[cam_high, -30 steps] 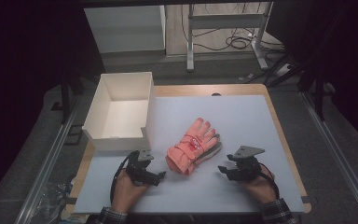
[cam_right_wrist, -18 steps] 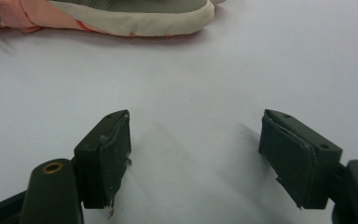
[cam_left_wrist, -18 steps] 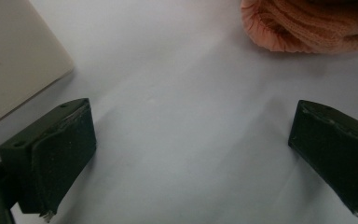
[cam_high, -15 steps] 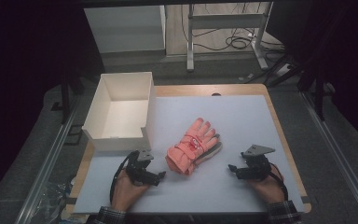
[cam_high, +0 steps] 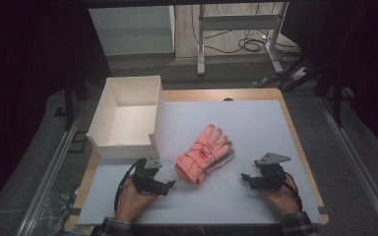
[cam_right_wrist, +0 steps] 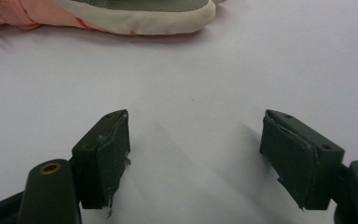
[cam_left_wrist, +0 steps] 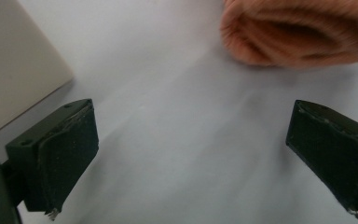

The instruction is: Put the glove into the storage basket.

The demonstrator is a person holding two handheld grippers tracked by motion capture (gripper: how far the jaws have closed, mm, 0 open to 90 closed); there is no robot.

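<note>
High view shows the gloves [cam_high: 204,153] stacked near the bench's [cam_high: 256,118] front-middle, soft, light and floppy, so with my left gripper [cam_high: 170,184] and right gripper [cam_high: 244,178] both wide and empty, I'd pinch the thick knit cuff.

Gloves [cam_high: 204,153] lie right of the box [cam_high: 126,118].

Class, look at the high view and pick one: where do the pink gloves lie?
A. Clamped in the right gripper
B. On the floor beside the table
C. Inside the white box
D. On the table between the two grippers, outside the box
D: the pink gloves lie on the table, to the right of the white box, between the left gripper and the right gripper, both open and apart from them.
</note>
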